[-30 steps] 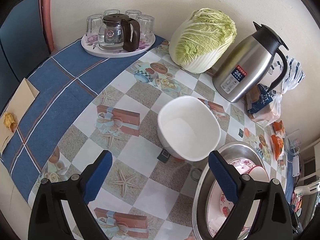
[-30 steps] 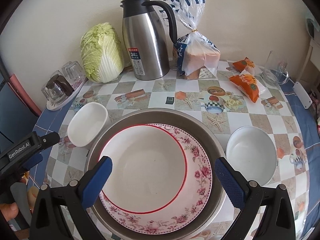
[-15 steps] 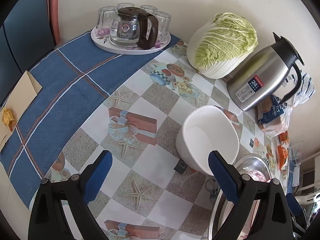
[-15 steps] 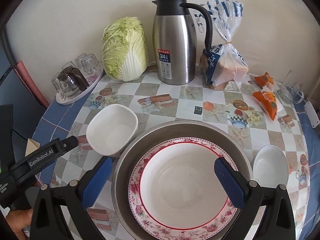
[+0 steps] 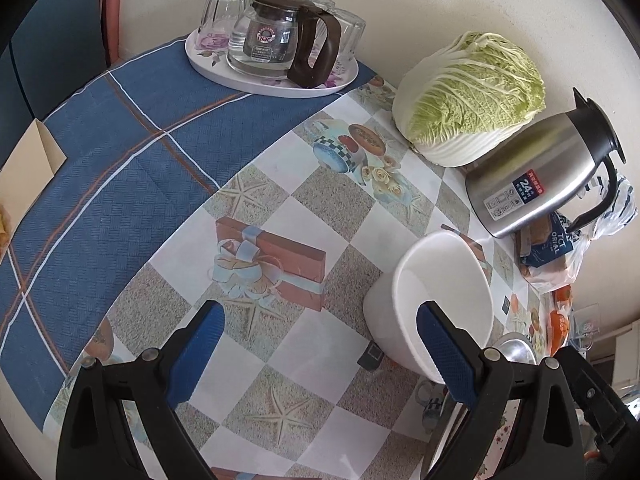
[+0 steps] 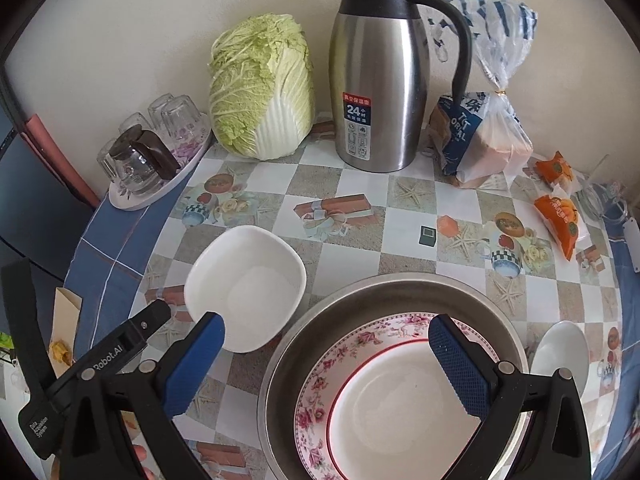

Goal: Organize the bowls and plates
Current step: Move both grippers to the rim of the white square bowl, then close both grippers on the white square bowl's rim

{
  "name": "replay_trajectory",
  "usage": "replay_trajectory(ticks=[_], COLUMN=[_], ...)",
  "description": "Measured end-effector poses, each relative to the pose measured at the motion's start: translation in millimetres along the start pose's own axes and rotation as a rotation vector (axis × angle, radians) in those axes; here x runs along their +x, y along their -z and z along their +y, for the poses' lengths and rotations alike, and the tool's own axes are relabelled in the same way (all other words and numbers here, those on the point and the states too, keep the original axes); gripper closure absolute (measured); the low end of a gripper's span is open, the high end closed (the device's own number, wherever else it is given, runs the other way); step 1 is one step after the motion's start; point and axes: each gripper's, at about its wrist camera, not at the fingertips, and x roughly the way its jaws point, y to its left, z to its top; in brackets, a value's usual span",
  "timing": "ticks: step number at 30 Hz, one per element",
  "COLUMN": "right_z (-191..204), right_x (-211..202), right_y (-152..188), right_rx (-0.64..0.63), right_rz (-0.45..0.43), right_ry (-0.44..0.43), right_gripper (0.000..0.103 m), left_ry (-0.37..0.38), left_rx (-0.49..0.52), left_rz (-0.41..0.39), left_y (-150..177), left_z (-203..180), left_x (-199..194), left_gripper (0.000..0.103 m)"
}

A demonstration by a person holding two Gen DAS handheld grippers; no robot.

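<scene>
Left wrist view, hidden stuff: the metal basin (image 5: pixel 516 350) is mostly blocked by the gripper's right finger, only a sliver of rim peeks out. The bread bag (image 5: pixel 556 248) sits half behind the steel jug (image 5: pixel 536 184).
Left wrist view, bowl: the square white bowl (image 5: pixel 436 300) sits on the checkered tablecloth (image 5: pixel 304 200), plain and glossy, nothing in it. Its near edge is covered by the right finger's blue pad.
Left wrist view, tool: left gripper (image 5: pixel 320 356) is spread wide, nothing between the pads.
Right wrist view, hidden stuff: the floral plate (image 6: pixel 320 400) and the red-rimmed plate (image 6: pixel 400 416) on top of it run off the bottom edge, partly under the gripper. The small round bowl (image 6: pixel 560 356) is half hidden behind the right finger.
Right wrist view, bowl: square white bowl (image 6: pixel 246 286) is just left of the basin (image 6: pixel 400 292), upright.
Right wrist view, tool: right gripper (image 6: pixel 326 364) is wide apart too, hovering over the basin's near-left side, gripping nothing.
Back of table: cabbage (image 6: pixel 262 88), glass tray (image 6: pixel 156 184).
</scene>
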Motion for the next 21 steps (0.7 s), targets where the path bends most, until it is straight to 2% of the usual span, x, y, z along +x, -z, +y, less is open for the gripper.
replay_trajectory(ticks=[5, 15, 18, 21], right_z=[10, 26, 31, 33], right_x=[15, 56, 66, 76], right_y=[-14, -28, -31, -32], right_rx=[-0.054, -0.106, -0.119, -0.123], right_rz=[0.020, 0.074, 0.087, 0.103], right_ry=[0.033, 0.084, 0.096, 0.103], right_gripper=[0.002, 0.036, 0.043, 0.055], left_ry=[0.003, 0.062, 0.061, 0.086], left_rx=[-0.016, -0.016, -0.026, -0.033], left_rz=[0.012, 0.032, 0.030, 0.030], left_y=[-4, -10, -11, -11], left_z=[3, -6, -6, -8], left_x=[12, 34, 41, 45], left_gripper=[0.006, 0.006, 0.006, 0.006])
